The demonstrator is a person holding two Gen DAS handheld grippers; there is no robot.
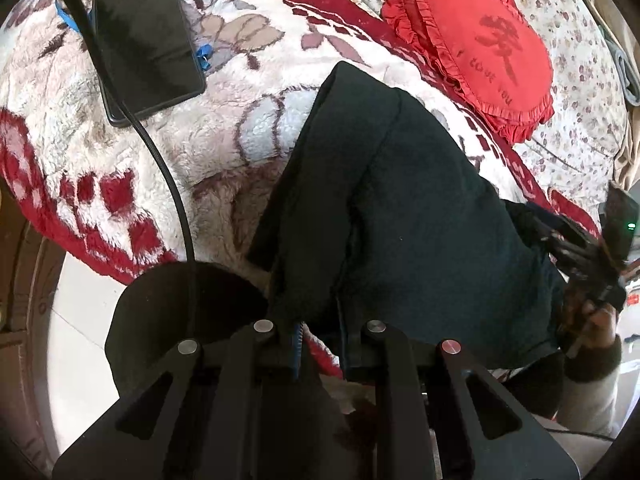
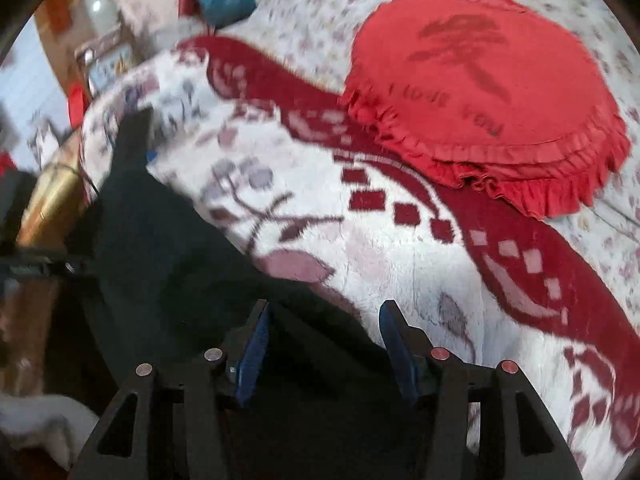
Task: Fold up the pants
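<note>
Dark pants (image 1: pixel 416 208) lie lengthwise on a fluffy red-and-white blanket (image 1: pixel 224 152), stretching away from me. My left gripper (image 1: pixel 320 328) is shut on the near edge of the pants, with cloth bunched between its fingers. The right gripper shows at the right edge of the left wrist view (image 1: pixel 576 248), held by a hand beside the pants. In the blurred right wrist view my right gripper (image 2: pixel 324 344) is open, its blue pads (image 2: pixel 256 344) spread over a corner of the pants (image 2: pixel 168 264).
A black tablet (image 1: pixel 144 36) with a black cable (image 1: pixel 168 184) lies on the blanket at far left. A red frilled round cushion (image 1: pixel 472 40) sits at the far right, also in the right wrist view (image 2: pixel 492 92). Floor (image 1: pixel 76 344) lies beyond the blanket's left edge.
</note>
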